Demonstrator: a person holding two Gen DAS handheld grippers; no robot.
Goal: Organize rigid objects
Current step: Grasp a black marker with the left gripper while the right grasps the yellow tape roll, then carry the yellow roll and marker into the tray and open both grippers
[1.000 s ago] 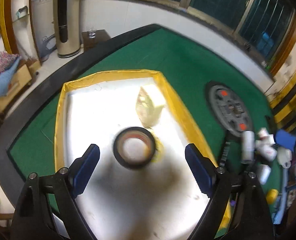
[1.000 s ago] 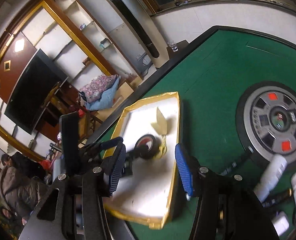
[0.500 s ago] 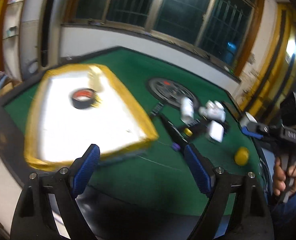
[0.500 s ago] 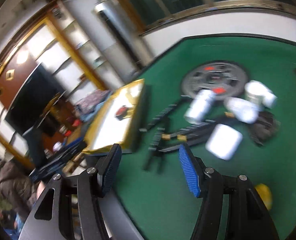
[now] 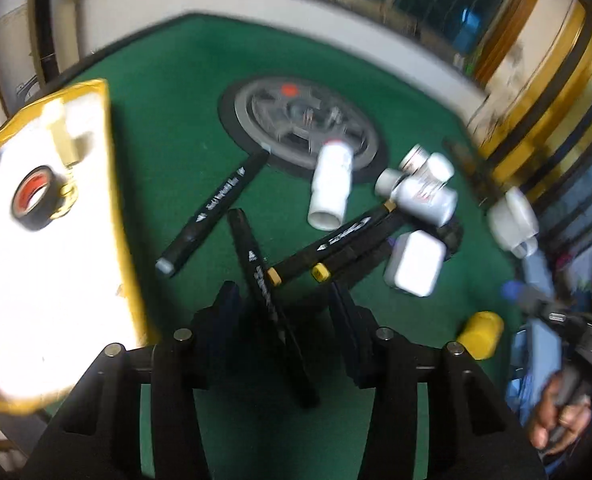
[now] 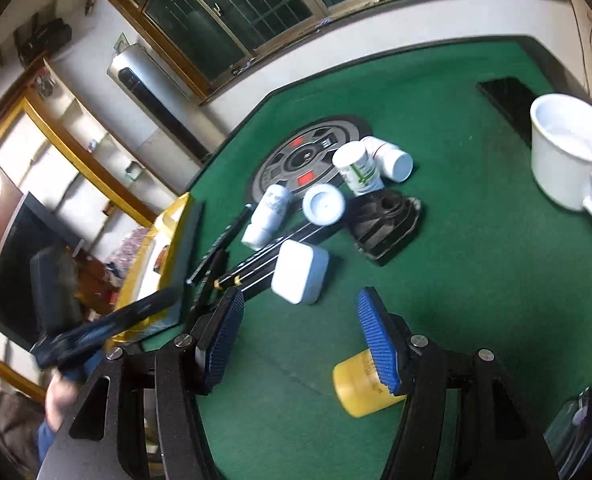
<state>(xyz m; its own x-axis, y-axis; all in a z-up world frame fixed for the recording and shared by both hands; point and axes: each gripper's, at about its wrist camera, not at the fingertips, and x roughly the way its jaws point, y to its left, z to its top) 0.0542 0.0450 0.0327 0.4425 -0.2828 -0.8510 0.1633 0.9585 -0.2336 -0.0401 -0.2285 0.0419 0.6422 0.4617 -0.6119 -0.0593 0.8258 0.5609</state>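
Green felt table point(image 5: 168, 128), window wall behind. Left gripper point(image 5: 286, 304) has swung off the yellow-rimmed tray point(image 5: 112, 184), where the tape roll point(image 5: 36, 198) now sits, over to the clutter; its jaws have just been closing around a black marker point(image 5: 256, 268), with gaps either side, so not clamped yet. Looks like the next pick. Right gripper point(image 6: 300, 322) is released, empty, yellow bottle point(image 6: 360, 388) partly behind its right finger. Left view is blurred; the marker's near end is hidden behind the gripper.

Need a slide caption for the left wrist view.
Left gripper closing around a black marker beside the tape-holding tray.
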